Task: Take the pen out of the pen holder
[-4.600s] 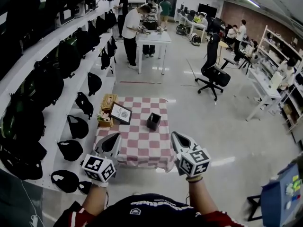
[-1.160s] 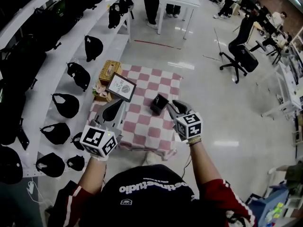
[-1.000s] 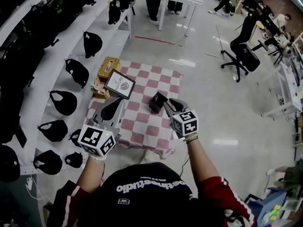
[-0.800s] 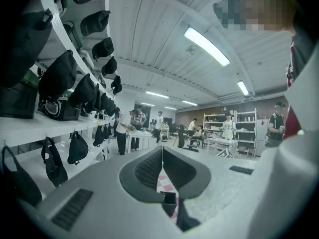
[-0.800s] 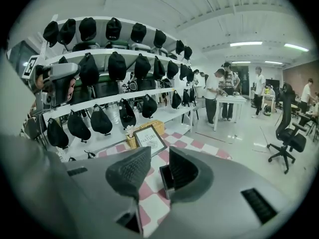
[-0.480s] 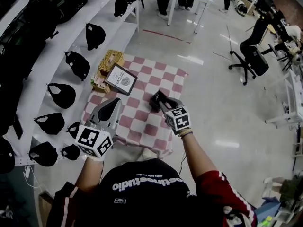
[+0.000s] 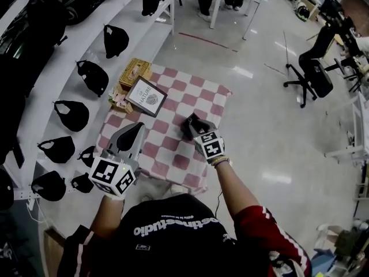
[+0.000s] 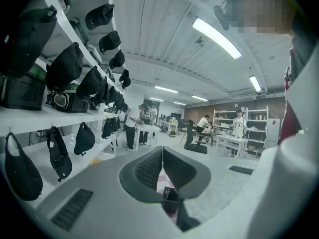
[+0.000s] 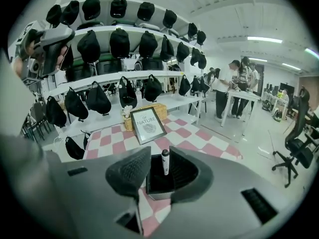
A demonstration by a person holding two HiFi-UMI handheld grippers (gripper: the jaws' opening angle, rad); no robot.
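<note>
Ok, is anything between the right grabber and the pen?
No, it's bare. The right gripper view shows the right gripper with jaws apart either side of the pen standing in the pen holder, nothing in the gaps.

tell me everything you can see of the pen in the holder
The pen is a slim white stick with a dark rounded cap. It stands upright in the black square pen holder on the checked cloth. The open jaws of the right gripper frame it without touching.
</note>
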